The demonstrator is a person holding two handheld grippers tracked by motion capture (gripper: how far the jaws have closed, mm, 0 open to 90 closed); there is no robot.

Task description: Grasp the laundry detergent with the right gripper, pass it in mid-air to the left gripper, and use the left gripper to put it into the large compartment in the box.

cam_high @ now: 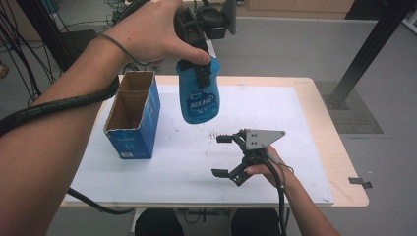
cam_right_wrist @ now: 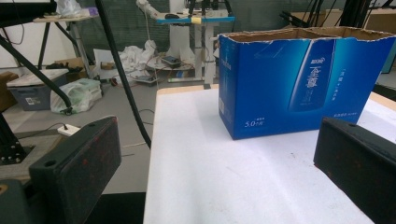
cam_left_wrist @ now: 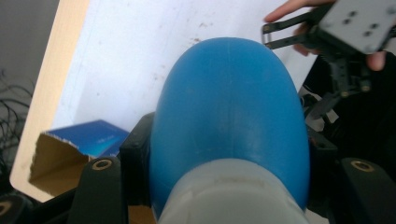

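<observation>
A blue plastic bottle (cam_high: 199, 101) with a printed label hangs in the air above the white mat, rounded end down. My left gripper (cam_high: 201, 73) is shut on its upper end, held high by a hand. In the left gripper view the bottle (cam_left_wrist: 229, 107) bulges out between the black jaws of my left gripper (cam_left_wrist: 229, 163), with a pale grey part nearest the camera. My right gripper (cam_high: 217, 156) rests low over the mat near the front, open and holding nothing. An open-topped blue carton (cam_high: 133, 118) stands left of the bottle, and my right gripper (cam_right_wrist: 217, 172) faces this carton (cam_right_wrist: 303, 79).
The white mat (cam_high: 275, 113) covers a light wooden table (cam_high: 344, 162). The carton (cam_left_wrist: 88, 140) shows its brown inside from above. My right gripper (cam_left_wrist: 267, 36) appears far off beyond the bottle. A black frame post (cam_high: 364, 49) stands back right, and cables and clutter lie on the floor.
</observation>
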